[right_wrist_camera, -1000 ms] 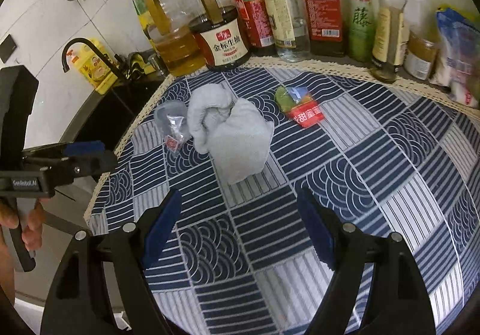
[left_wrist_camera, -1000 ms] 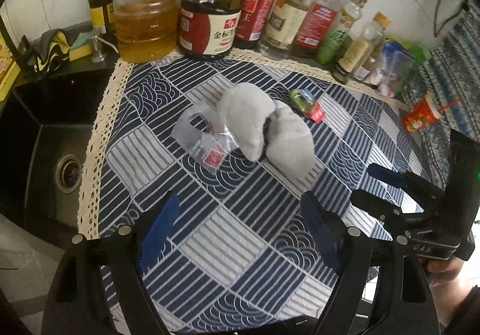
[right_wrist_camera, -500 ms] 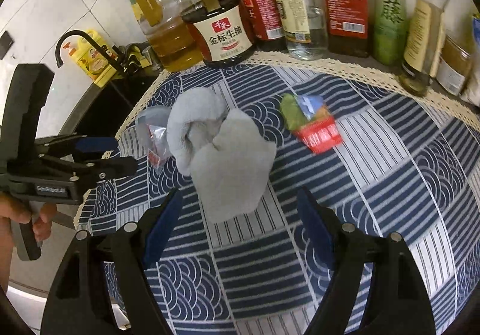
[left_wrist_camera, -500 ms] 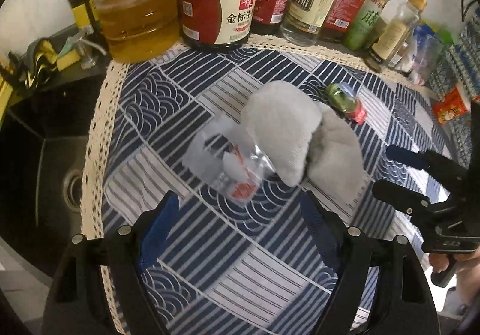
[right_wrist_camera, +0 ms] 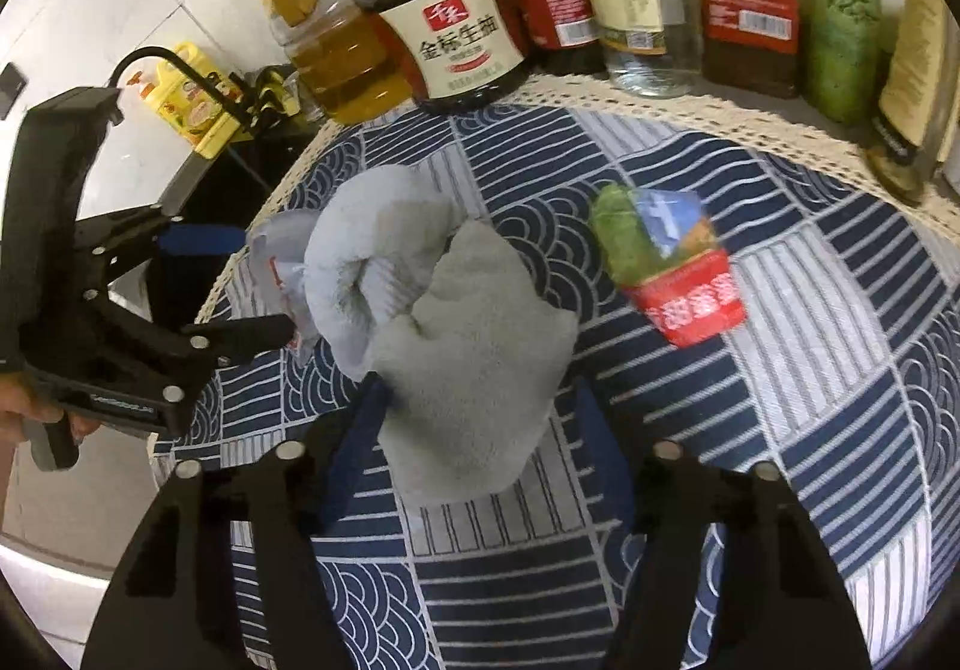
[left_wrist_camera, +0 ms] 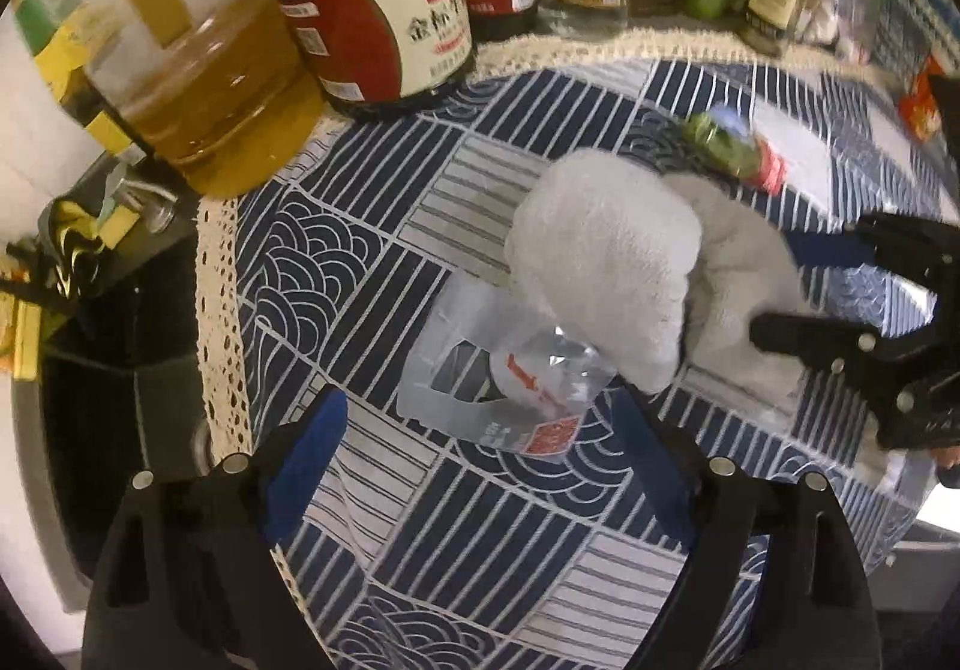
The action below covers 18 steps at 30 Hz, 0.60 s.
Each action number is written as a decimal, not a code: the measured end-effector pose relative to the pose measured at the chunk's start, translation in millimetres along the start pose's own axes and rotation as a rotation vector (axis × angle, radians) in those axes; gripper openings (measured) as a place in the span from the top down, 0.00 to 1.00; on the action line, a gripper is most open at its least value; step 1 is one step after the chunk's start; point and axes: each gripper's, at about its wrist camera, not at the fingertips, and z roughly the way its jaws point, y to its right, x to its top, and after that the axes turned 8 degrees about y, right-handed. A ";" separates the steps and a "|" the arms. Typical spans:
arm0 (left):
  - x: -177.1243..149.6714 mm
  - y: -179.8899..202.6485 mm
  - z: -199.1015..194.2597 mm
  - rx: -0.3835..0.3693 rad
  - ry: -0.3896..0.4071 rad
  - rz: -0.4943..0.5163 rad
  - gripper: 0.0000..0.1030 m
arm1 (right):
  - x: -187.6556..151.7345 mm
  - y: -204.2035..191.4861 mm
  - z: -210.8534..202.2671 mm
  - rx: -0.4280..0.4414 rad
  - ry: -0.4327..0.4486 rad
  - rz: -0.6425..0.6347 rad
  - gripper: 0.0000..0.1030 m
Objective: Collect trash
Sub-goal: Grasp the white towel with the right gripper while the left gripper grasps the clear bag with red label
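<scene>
On the patterned tabletop (left_wrist_camera: pixel 336 250), a clear plastic wrapper (left_wrist_camera: pixel 510 388) lay against a crumpled grey towel (right_wrist_camera: pixel 456 322). Left claw (left_wrist_camera: pixel 480 466) gaped wide before the wrapper, gripping nothing; right claw (right_wrist_camera: pixel 480 430) straddled the towel's edge, open. A green-red packet (right_wrist_camera: pixel 666 262) sat nearby.

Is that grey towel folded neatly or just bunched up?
Bunched up. The grey towel lies in a rumpled heap on the tablecloth, one end rolled into a lump, partly covering the clear plastic bag.

The dark soy sauce jug (right_wrist_camera: pixel 462 40) carries a label reading "千禾 金标生抽".
</scene>
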 end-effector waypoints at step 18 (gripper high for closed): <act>11.9 7.7 33.4 0.026 -0.054 0.136 0.15 | -1.7 1.0 -10.4 0.036 0.050 -0.035 0.77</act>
